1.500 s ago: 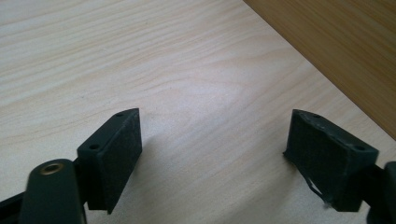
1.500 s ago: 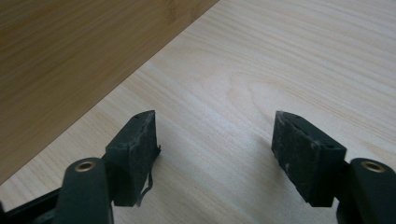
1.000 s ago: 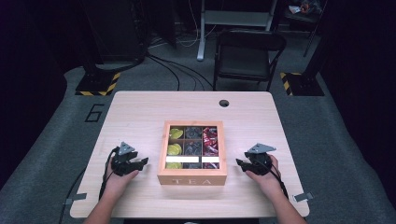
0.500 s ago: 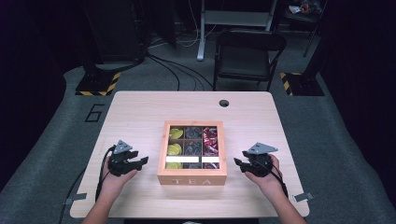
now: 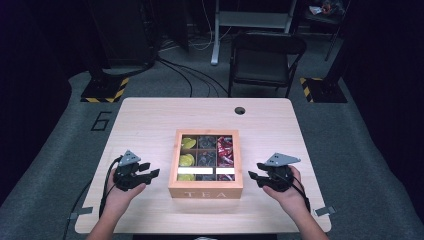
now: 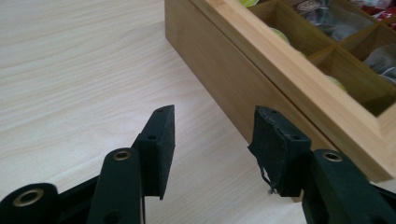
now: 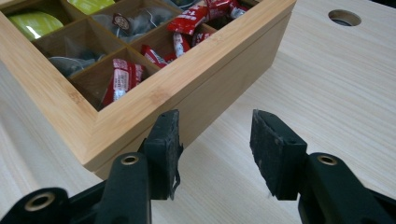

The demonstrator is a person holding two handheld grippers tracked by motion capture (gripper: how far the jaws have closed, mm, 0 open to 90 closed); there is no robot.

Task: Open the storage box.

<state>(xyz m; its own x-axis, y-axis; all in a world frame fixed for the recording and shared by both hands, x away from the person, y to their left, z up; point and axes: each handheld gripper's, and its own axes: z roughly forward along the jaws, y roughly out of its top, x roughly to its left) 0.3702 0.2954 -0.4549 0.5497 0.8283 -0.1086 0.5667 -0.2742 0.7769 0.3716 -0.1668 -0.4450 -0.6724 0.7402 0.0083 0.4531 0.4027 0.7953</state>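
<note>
A wooden tea box (image 5: 205,192) marked TEA stands mid-table, its compartments showing yellow-green, grey and red tea bags. My left gripper (image 5: 152,171) rests on the table left of the box, open, nothing between its jaws; in the left gripper view the left gripper (image 6: 212,142) faces the box's side wall (image 6: 243,79). My right gripper (image 5: 252,177) lies right of the box, open and empty. In the right gripper view the right gripper (image 7: 215,149) sits close to the box corner (image 7: 154,100), with red tea bags (image 7: 122,77) inside.
The wooden table (image 5: 150,120) has a round cable hole (image 5: 240,110) at the back. A black chair (image 5: 265,55) stands behind the table, with cables and a stand on the floor. Bare tabletop lies on both sides of the box.
Both grippers have shifted only slightly beside the box; the box has stayed put.
</note>
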